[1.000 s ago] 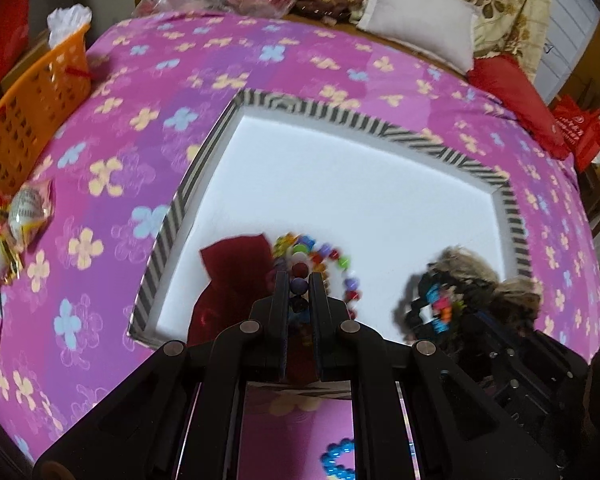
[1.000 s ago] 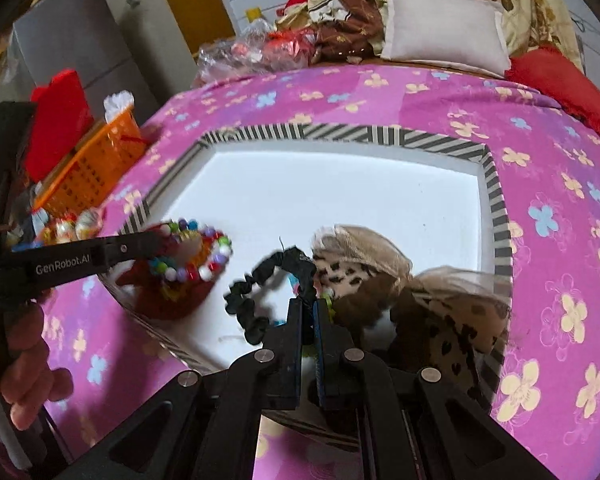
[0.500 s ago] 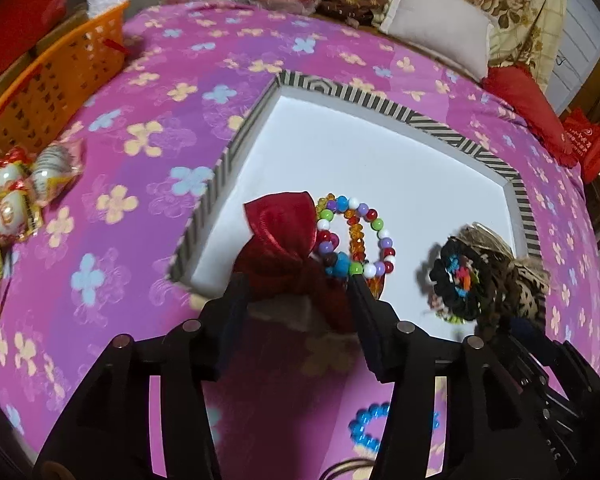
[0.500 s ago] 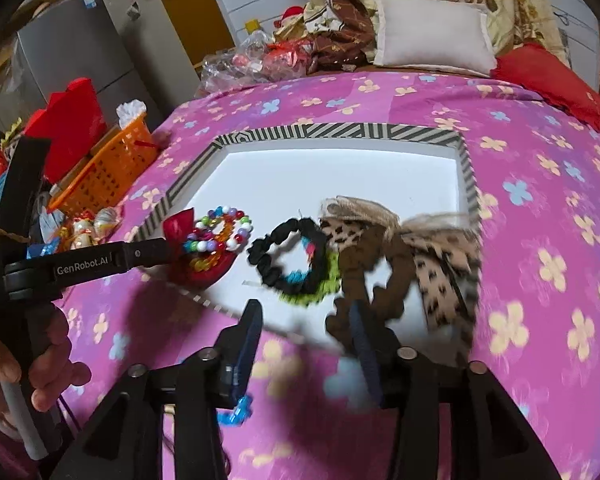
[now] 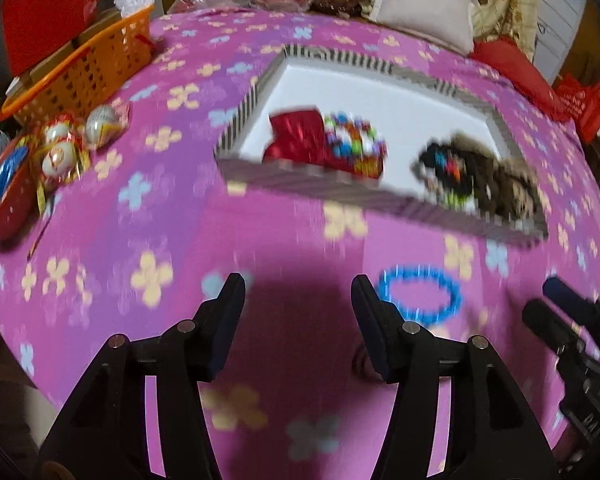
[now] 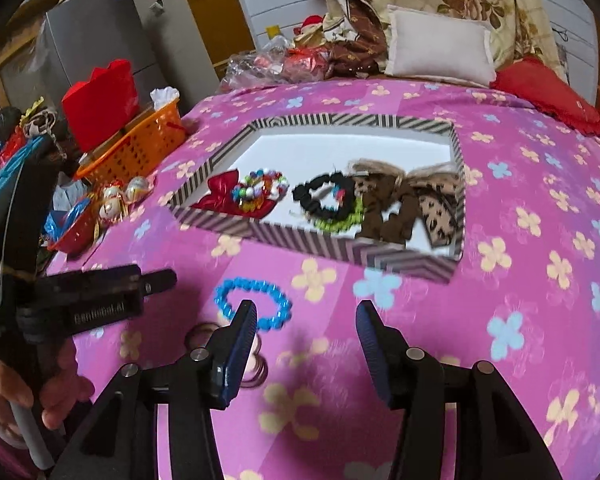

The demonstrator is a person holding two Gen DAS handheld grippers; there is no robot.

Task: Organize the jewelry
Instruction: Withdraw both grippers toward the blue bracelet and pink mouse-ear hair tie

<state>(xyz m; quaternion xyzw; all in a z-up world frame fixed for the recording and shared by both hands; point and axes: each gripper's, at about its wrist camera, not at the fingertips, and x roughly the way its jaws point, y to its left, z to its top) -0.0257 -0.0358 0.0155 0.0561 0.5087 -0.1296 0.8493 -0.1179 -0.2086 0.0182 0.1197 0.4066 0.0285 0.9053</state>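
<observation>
Both tools withdrawn, released, empty; only rt view shows brown rings.

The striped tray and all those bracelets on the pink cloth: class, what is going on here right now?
A person is sorting jewelry with a handheld gripper in each hand. The striped tray already holds a red bow with a multicolored bead bracelet, a black scrunchie and a leopard-print bow. Both the left gripper and the right gripper are open and empty, hovering over the cloth. A blue bead bracelet lies outside the tray, near the right gripper's left finger.
</observation>
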